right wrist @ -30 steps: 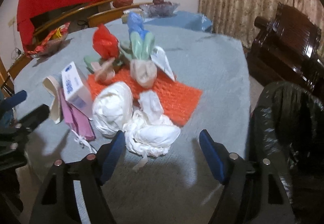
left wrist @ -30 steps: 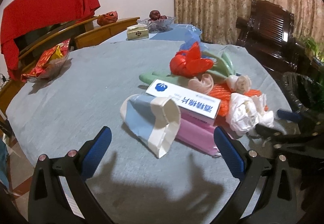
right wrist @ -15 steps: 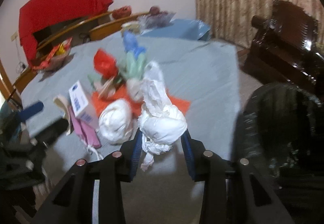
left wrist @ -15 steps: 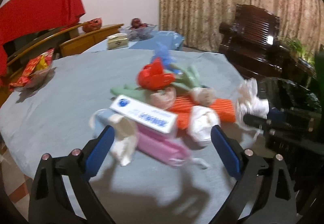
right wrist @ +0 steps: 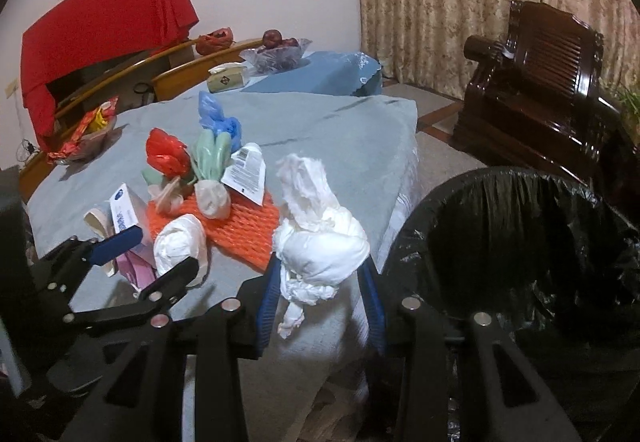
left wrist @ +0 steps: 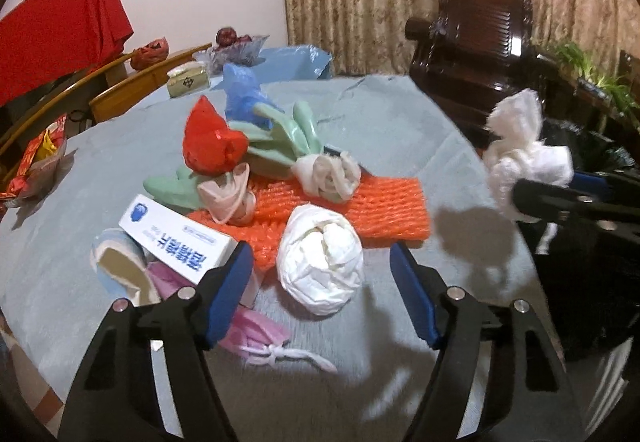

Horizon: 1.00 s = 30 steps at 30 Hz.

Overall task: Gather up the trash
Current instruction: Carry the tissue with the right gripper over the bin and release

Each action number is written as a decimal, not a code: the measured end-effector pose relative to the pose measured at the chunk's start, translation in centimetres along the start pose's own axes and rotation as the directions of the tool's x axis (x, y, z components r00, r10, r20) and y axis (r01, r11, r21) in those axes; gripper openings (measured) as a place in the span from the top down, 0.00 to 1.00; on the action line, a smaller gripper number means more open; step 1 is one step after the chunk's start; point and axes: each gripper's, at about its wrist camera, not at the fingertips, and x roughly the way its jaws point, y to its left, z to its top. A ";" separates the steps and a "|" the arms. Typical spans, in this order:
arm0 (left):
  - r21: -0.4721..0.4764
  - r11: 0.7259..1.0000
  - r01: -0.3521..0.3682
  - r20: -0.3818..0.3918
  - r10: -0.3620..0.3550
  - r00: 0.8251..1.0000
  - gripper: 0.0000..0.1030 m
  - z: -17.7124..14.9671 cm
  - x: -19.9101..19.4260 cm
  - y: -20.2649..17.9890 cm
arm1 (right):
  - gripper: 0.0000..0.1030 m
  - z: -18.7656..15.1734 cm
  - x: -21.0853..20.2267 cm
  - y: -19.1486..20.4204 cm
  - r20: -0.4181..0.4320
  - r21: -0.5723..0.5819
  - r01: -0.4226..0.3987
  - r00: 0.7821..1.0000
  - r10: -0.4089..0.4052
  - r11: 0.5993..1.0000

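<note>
In the left wrist view, your left gripper [left wrist: 320, 282] had moved in over a white wad [left wrist: 320, 258] on the table [left wrist: 384, 114], its jaws narrowing but not yet touching it. In the right wrist view, your right gripper [right wrist: 320, 282] had clamped a white tissue bundle [right wrist: 316, 238] and lifted it off the table toward the black-lined bin [right wrist: 516, 242], so dropping it looked next.

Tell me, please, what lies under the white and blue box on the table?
Under the white and blue box lie a pink mask and a pale paper cup; whatever lies beneath them is covered.
</note>
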 end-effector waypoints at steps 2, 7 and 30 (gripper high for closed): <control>0.002 1.000 -0.011 -0.021 0.011 1.000 0.40 0.0 0.7 0.0 | 0.63 -0.1 0.1 -0.2 -0.001 0.006 -0.002 1.000 0.002 1.000; -0.005 1.000 -0.024 -0.022 0.024 0.999 0.63 0.2 1.0 0.4 | 0.63 -0.1 0.0 -0.4 -0.002 0.020 -0.009 1.000 0.009 1.000; 0.088 0.962 0.258 0.138 -0.269 0.953 0.67 6.3 -7.0 -8.9 | 0.62 -0.4 -10.1 -9.4 0.119 0.169 0.176 0.973 -0.198 0.970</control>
